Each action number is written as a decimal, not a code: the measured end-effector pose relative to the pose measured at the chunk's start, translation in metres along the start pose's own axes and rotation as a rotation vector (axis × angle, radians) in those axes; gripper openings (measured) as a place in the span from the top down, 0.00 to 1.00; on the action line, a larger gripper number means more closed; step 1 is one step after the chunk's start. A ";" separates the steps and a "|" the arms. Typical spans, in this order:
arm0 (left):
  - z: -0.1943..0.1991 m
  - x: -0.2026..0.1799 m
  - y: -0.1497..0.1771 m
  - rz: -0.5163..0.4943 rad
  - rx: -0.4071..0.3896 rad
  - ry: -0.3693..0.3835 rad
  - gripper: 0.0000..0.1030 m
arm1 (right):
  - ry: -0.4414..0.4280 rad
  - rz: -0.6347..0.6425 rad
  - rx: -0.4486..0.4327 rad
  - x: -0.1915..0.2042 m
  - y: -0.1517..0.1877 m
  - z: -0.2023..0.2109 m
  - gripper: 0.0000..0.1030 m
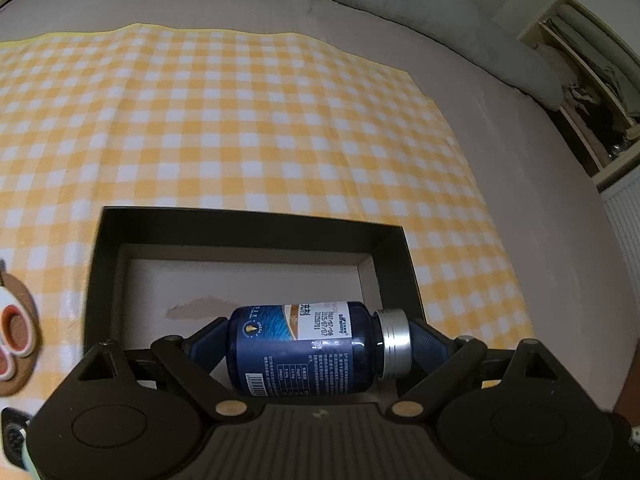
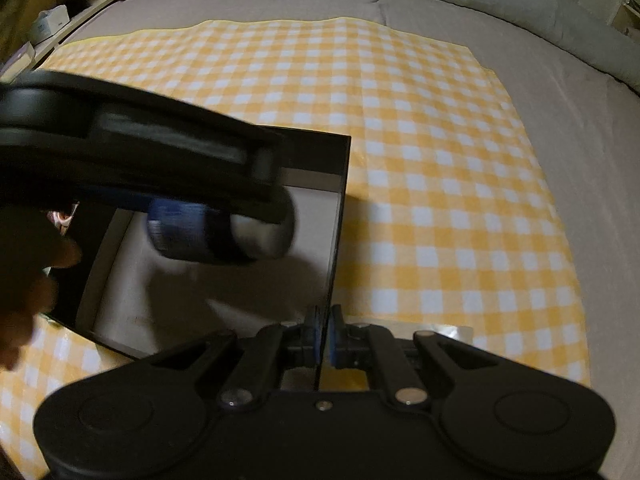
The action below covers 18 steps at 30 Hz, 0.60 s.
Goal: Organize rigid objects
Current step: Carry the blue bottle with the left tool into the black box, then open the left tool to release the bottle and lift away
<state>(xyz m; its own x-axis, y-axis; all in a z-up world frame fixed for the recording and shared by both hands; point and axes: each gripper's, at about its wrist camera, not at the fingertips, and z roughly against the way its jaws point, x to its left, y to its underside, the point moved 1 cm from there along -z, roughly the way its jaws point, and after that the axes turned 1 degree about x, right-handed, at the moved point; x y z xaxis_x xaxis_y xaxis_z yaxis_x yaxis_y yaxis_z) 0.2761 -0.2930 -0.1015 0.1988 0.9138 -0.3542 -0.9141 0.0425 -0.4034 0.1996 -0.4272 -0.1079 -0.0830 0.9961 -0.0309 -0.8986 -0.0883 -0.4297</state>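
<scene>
Left tool [image 1: 318, 346] clamps dark-blue silver-capped bottle [image 1: 316, 350] sideways over black open box [image 1: 248, 224]; right tool [image 2: 325, 340] pinched on box's near wall. Yellow-checked cloth [image 1: 240, 120] beyond, on grey bed [image 2: 560, 92]; bottle blurred in right view.

Glossy dark-blue plastic on the bottle [image 1: 304, 348], catching a highlight near the neck, with a smooth paper label wrapped round it and a brushed, ridged metal cap [image 1: 394, 344] shining silver. The box [image 1: 244, 224] looks like matt black card outside, pale matt lining within, one scuffed patch where the surface has torn rough. Beneath it, the yellow checked cloth [image 1: 248, 120] has a slight sheen and soft creases, lying on a dull grey-brown fabric sheet [image 2: 592, 184]. The left gripper [image 1: 316, 340] is matt black plastic with textured blue pads [image 1: 428, 344] and bright metal pins.
</scene>
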 end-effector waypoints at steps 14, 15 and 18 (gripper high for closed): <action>-0.021 0.002 -0.012 0.102 -0.070 0.045 0.00 | -0.018 0.015 -0.004 0.000 0.001 -0.003 0.95; -0.020 0.002 -0.012 0.091 -0.068 0.045 0.00 | -0.019 0.016 -0.005 0.001 0.002 -0.002 0.95; -0.008 0.003 -0.011 0.051 -0.077 0.041 0.00 | -0.017 0.022 -0.007 0.001 0.003 -0.002 0.95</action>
<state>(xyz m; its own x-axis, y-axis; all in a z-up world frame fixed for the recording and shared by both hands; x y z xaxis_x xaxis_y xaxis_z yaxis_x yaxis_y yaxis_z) 0.2898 -0.2944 -0.1051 0.1681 0.8967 -0.4095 -0.8939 -0.0365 -0.4468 0.1974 -0.4261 -0.1111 -0.1100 0.9936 -0.0251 -0.8936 -0.1099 -0.4351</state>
